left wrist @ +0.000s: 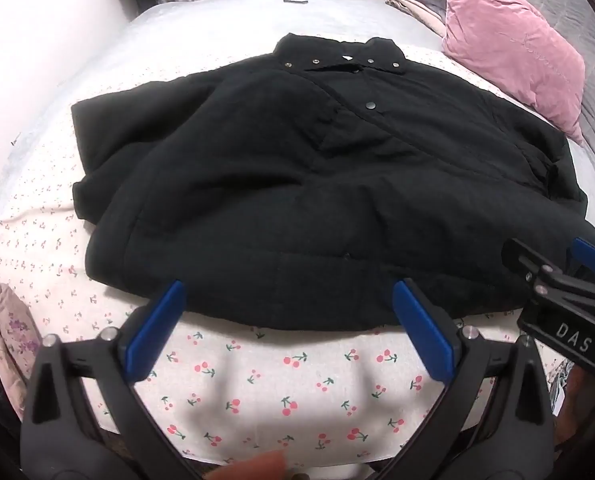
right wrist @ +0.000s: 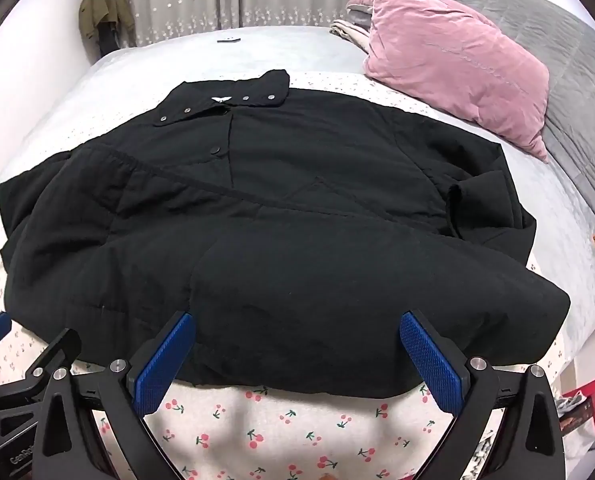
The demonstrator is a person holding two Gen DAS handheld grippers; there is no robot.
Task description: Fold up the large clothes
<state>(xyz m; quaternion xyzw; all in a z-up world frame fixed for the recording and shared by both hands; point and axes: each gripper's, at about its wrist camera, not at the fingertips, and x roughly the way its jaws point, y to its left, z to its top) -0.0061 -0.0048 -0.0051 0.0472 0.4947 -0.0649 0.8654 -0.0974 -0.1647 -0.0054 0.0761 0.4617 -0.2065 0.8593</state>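
Note:
A large black jacket [left wrist: 297, 184] with silver snap buttons lies spread on the bed, collar at the far end and sleeves folded in over the body. It also shows in the right wrist view [right wrist: 281, 240]. My left gripper [left wrist: 289, 300] is open and empty, its blue pads just short of the jacket's near hem on the left part. My right gripper [right wrist: 297, 336] is open and empty at the near hem further right; it also shows in the left wrist view [left wrist: 553, 268].
The bed has a white cherry-print sheet [left wrist: 277, 380] under the jacket and grey bedding [right wrist: 177, 68] beyond. A pink pillow [right wrist: 453, 60] and folded cloths [right wrist: 349, 24] lie at the far right. A small dark object [left wrist: 295, 1] lies far back. An olive jacket [right wrist: 105, 12] hangs by the curtain.

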